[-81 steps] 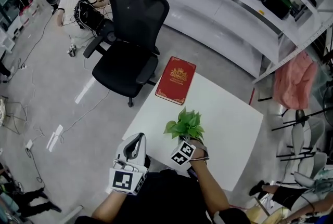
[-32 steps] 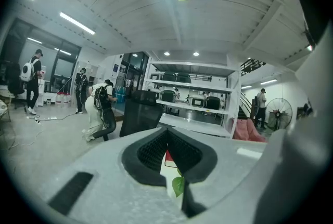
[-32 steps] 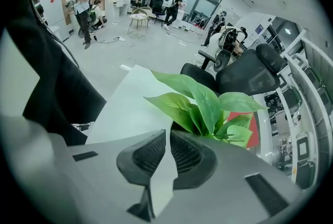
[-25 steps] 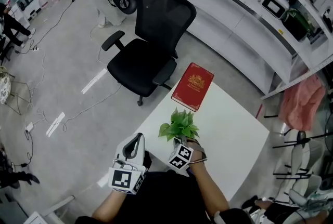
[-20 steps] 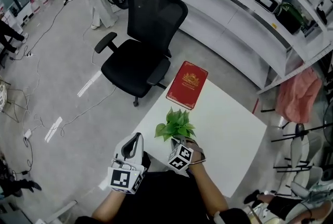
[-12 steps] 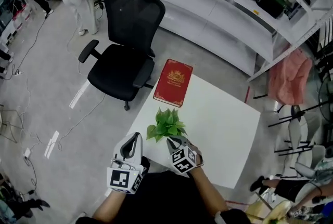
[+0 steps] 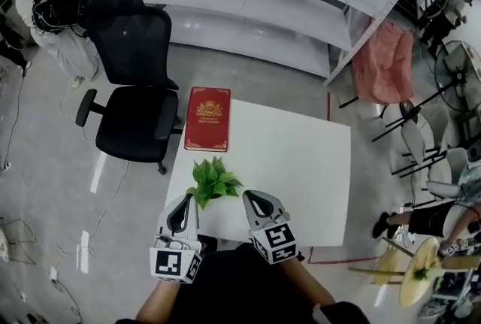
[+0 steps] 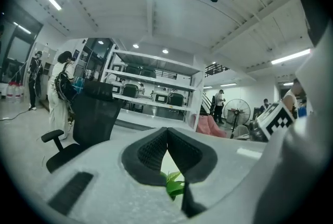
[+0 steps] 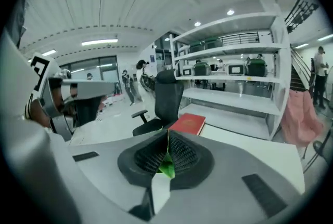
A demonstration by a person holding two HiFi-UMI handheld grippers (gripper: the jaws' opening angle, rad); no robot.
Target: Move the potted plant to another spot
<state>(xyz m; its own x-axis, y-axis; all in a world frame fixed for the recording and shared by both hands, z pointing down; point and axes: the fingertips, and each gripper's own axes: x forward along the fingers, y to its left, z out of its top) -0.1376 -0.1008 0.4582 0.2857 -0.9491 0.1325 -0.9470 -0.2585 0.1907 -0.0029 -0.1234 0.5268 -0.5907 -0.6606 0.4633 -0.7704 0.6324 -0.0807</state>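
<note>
Smooth matt white table (image 7: 301,165)

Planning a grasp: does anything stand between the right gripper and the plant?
Nothing visible does. Only table lies between the right gripper and the plant; the book lies beyond the plant.

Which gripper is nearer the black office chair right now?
Left. The left gripper is at the near-left corner of the table, on the side of the black office chair; the right gripper is further right, beyond the potted plant.
</note>
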